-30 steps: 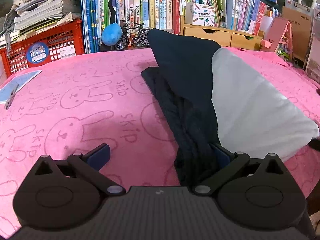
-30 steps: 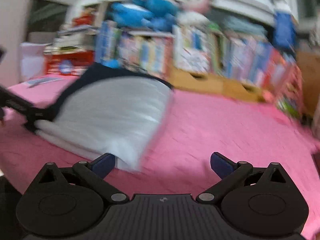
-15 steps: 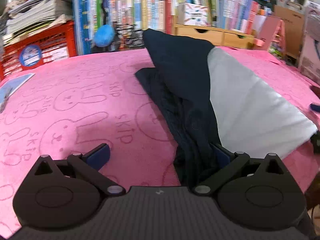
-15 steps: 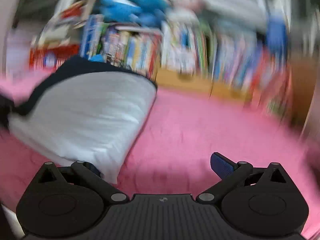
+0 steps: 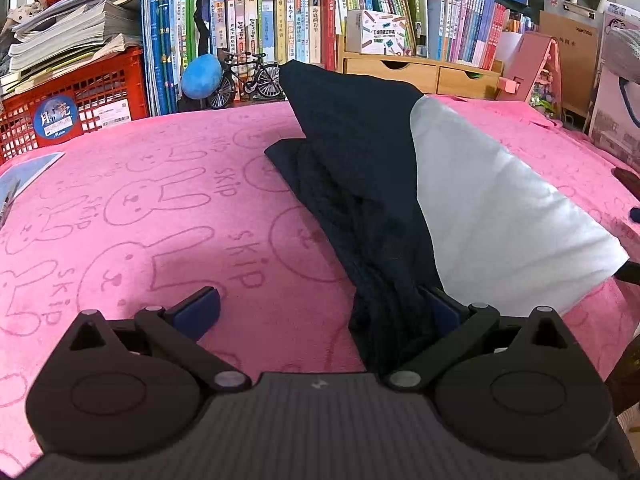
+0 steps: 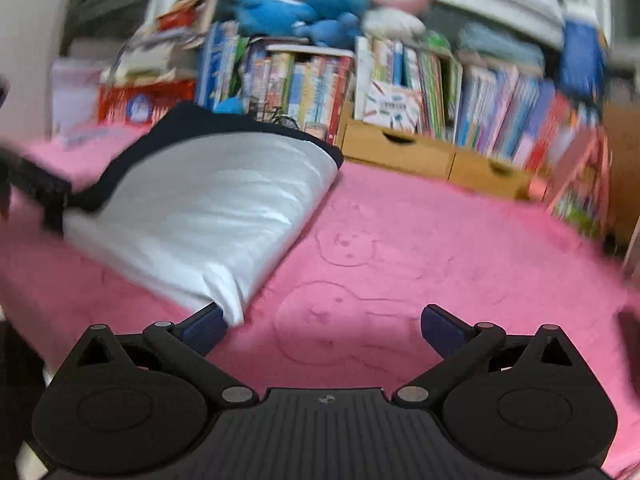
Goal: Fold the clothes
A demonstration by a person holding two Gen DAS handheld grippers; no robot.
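Observation:
A folded garment, dark navy [image 5: 360,168] on its left part and pale grey [image 5: 492,216] on its right, lies on the pink bunny-print cloth [image 5: 160,208]. My left gripper [image 5: 320,312] is open; the navy edge bunches against its right finger [image 5: 440,308] and the left finger [image 5: 200,308] is over bare cloth. In the right wrist view the grey part [image 6: 224,220] reaches my right gripper [image 6: 320,324], which is open. The garment's near corner touches its left finger [image 6: 204,326].
A bookshelf [image 5: 280,32] with wooden drawers [image 5: 420,76], a red crate [image 5: 72,108], a blue ball [image 5: 200,76] and a toy bicycle [image 5: 248,76] line the back edge. A pink toy house [image 5: 536,68] stands back right. Papers [image 5: 24,176] lie at far left.
The right gripper has swung, with motion blur, and now sits at the grey part's near corner. The left gripper has shifted only slightly. The garment lies as before.

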